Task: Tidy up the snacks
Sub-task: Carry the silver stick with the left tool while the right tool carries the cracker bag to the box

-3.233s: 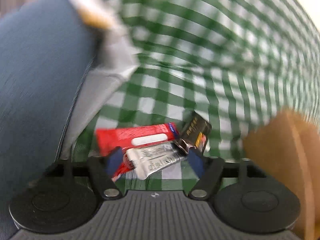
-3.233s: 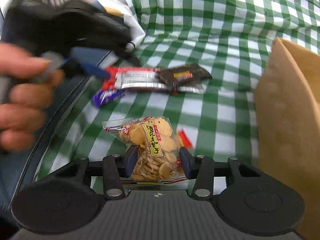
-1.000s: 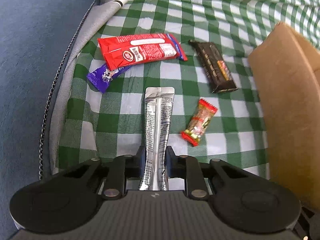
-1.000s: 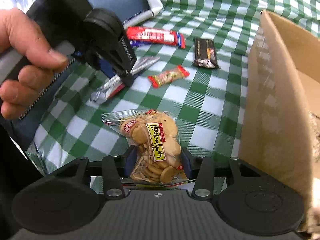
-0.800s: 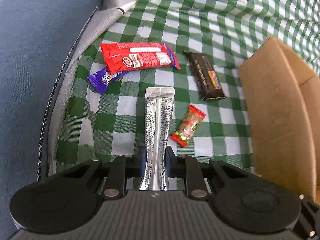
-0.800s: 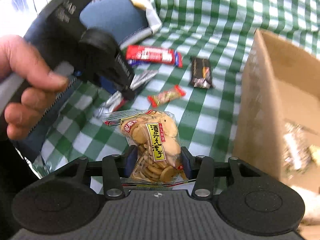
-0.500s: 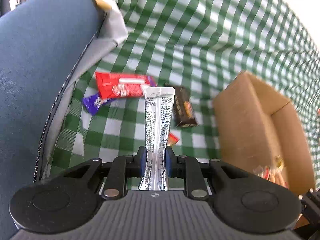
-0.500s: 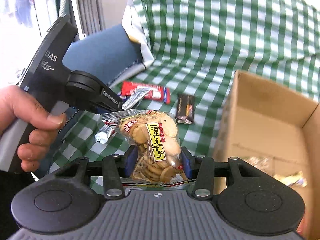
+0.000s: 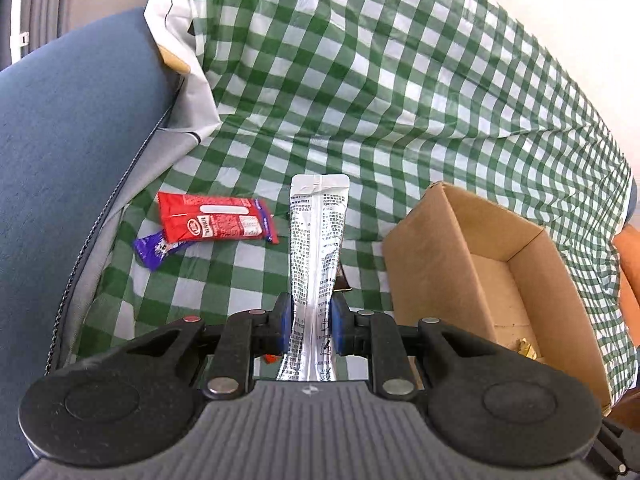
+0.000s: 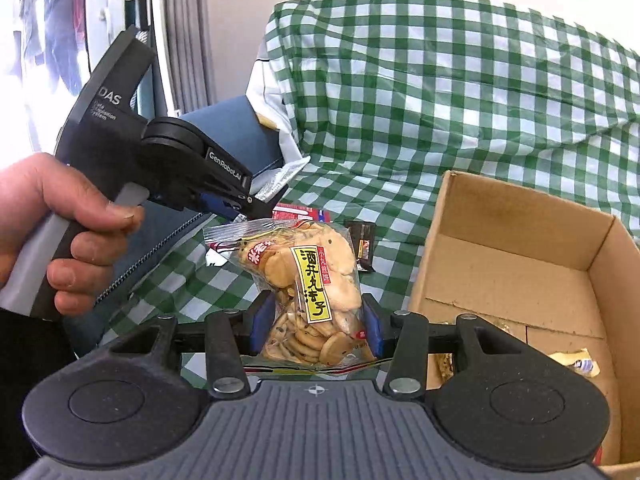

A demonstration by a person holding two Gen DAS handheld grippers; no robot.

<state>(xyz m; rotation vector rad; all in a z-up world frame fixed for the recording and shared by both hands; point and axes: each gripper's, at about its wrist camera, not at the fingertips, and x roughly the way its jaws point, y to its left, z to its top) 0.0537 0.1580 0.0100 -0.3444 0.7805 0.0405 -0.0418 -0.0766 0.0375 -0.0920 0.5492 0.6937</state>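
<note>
While clamped in left gripper, silver sachet sticks up and forward, blue pads pinching lower part from both sides, jaws narrow. Off the cloth entirely, above green-check tablecloth. Same sachet seen from right-wrist cam poking out of left gripper's tip, w/ person's left hand wrapped round the handle.

Gripped in right gripper: clear bag of round crackers, yellow label w/ black characters, pads pressing bag's lower half, jaws mid-width. Bag raised clear of cloth, just left of cardboard box in that view.

Box open-topped, resting on tablecloth at right; a couple of wrappers already lying on its floor, partly hidden behind gripper body.

Left on cloth: red wrapper lying flat, purple wrapper tucked partly under its left end, touching. Dark brown bar beside box's left wall, mostly hidden behind sachet in left-wrist view. Small red bit peeking under left gripper — can't tell what.

Blue upholstery along left edge, grey-white fabric bunched betw. it and cloth.
</note>
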